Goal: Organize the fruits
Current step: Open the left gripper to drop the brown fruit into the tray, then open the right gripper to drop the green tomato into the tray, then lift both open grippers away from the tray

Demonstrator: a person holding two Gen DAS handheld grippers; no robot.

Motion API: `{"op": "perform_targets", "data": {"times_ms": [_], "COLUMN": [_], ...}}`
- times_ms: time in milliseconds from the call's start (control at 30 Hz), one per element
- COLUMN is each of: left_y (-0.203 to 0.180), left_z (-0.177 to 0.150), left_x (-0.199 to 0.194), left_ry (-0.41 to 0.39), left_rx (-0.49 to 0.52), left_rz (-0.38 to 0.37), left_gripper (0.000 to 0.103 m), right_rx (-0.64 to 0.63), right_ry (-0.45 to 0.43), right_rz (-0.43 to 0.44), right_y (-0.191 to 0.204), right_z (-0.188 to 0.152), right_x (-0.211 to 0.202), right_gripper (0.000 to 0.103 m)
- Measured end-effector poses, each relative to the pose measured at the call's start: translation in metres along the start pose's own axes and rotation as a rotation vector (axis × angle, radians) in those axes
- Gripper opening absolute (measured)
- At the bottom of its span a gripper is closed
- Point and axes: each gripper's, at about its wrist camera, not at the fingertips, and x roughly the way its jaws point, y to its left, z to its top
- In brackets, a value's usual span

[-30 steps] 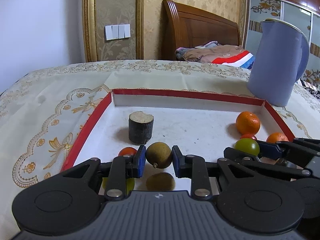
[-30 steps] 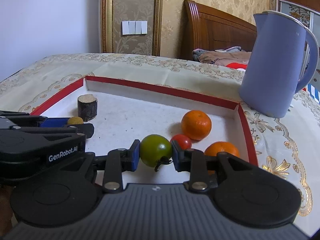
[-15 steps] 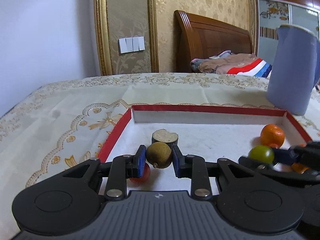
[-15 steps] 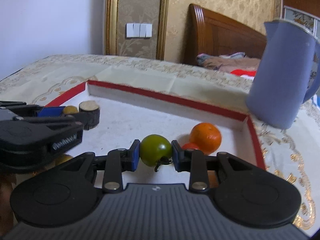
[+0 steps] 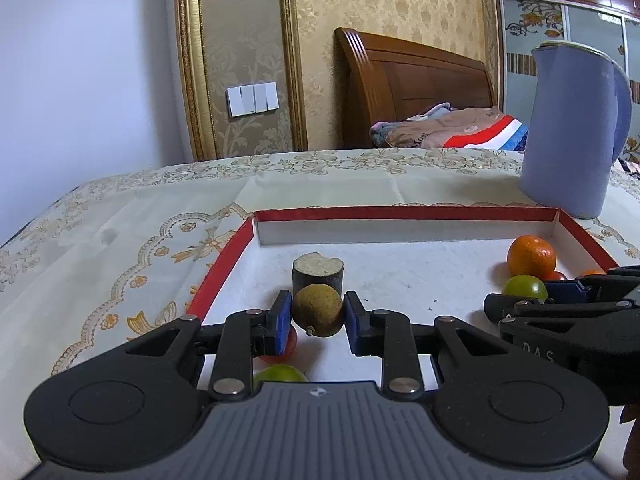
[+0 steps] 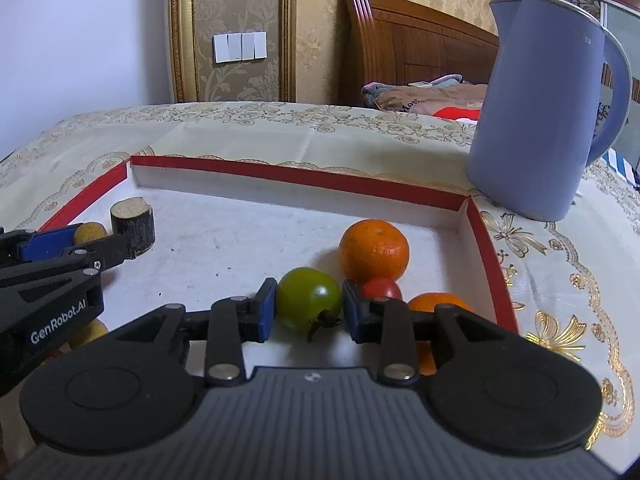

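Note:
My left gripper (image 5: pixel 316 320) is shut on a brown longan (image 5: pixel 318 309) above the left part of the red-rimmed white tray (image 5: pixel 404 213). Under its left finger lie a red tomato (image 5: pixel 291 343) and a green fruit (image 5: pixel 280 373). My right gripper (image 6: pixel 309 310) is shut on a green tomato (image 6: pixel 308 303) over the tray's right part (image 6: pixel 486 252). Close behind it sit a tangerine (image 6: pixel 374 250), a small red tomato (image 6: pixel 382 288) and a second tangerine (image 6: pixel 438 304). The left gripper with its longan (image 6: pixel 90 232) shows at the left edge of the right wrist view.
A short wood stump (image 5: pixel 318 274) stands in the tray just behind the longan. A tall lavender kettle (image 6: pixel 540 112) stands on the patterned tablecloth (image 5: pixel 120 232) off the tray's far right corner. A wooden headboard (image 5: pixel 412 92) and bedding lie beyond the table.
Both views have tipped and shifted a little, so the tray sits lower in the left wrist view. Each gripper keeps its fruit; the tray's fruits have not moved.

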Motion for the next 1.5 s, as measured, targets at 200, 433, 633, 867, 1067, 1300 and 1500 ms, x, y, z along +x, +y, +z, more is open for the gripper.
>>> {"op": "perform_targets", "data": {"times_ms": [200, 433, 633, 867, 1067, 1300, 1500], "left_y": [0.005, 0.010, 0.021, 0.020, 0.022, 0.026, 0.023], "left_z": [-0.001, -0.002, -0.002, -0.003, -0.003, -0.004, -0.006], "left_x": [-0.002, -0.004, -0.001, -0.001, 0.000, -0.003, -0.009], "left_ry": [-0.009, -0.008, 0.012, 0.015, 0.027, 0.031, 0.025], "left_rx": [-0.029, -0.055, -0.101, -0.087, -0.104, -0.122, -0.103], "left_rz": [-0.012, 0.016, 0.043, 0.053, 0.050, 0.036, 0.026], "left_gripper": [0.028, 0.071, 0.071, 0.071, 0.076, 0.076, 0.077], "right_rx": [0.008, 0.030, 0.033, 0.034, 0.046, 0.066, 0.067], "right_ry": [-0.002, -0.003, -0.017, -0.042, -0.053, -0.064, -0.078], "right_rz": [-0.005, -0.002, -0.005, -0.027, -0.018, 0.016, 0.030], "right_y": [-0.001, -0.005, -0.005, -0.006, -0.008, -0.011, -0.010], "right_z": [-0.001, -0.001, -0.002, -0.003, -0.004, -0.007, -0.009], "right_x": [0.000, -0.002, -0.006, -0.010, -0.014, -0.021, -0.026], "right_gripper": [0.038, 0.040, 0.057, 0.074, 0.083, 0.090, 0.095]}}
